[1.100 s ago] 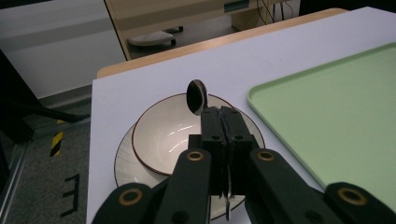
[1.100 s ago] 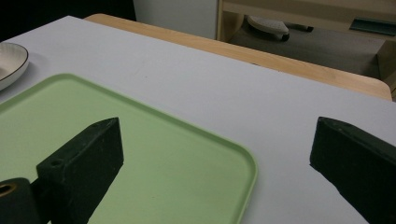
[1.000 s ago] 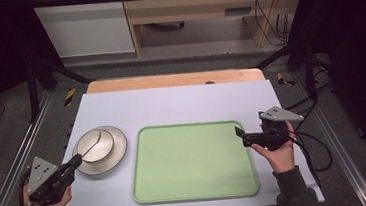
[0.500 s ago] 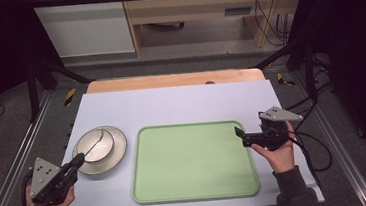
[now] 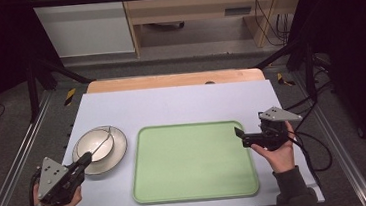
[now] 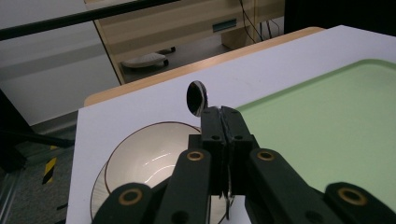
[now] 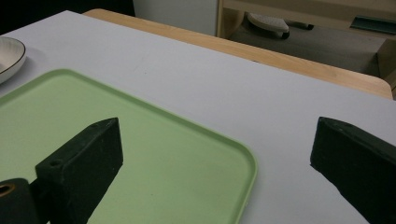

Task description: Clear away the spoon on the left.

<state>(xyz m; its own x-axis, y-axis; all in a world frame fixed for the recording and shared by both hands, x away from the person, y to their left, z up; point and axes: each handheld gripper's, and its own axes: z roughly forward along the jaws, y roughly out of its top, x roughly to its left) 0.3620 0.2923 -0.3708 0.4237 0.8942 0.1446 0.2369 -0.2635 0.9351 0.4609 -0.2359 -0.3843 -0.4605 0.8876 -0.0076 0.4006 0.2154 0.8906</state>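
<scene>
Two tools on the go here, so left to right: the left tool (image 5: 86,158) sits near the worktop's (image 5: 181,103) front left corner, jaws pinched fully together on the handle of a spoon (image 6: 197,97), whose dark shiny head pokes up past the jaw tips in the left gripper view. It's held over the near edge of a cream bowl (image 5: 96,144) that sits on a matching plate (image 5: 117,151), both toward the left edge of the worktop. My guess on handling: the spoon is thin, stiff metal, light and pretty slick, so a grip low on the handle like this could let it swivel or slide if it bumps anything; grabbing nearer the middle of the handle would probably feel steadier. The bowl and plate look ceramic, so they'd chip if the spoon gets clanked against the rim. Just beside the plate, filling the middle of the worktop, is a flat green tray (image 5: 191,162) with a low raised lip and nothing on it. That lip is about the only thing in the way if the spoon heads over there, otherwise it's a clear path. Over at the tray's right edge, the right tool (image 5: 238,134) hovers with its jaws spread wide and nothing between them, pointing back across the tray toward the bowl.
</scene>
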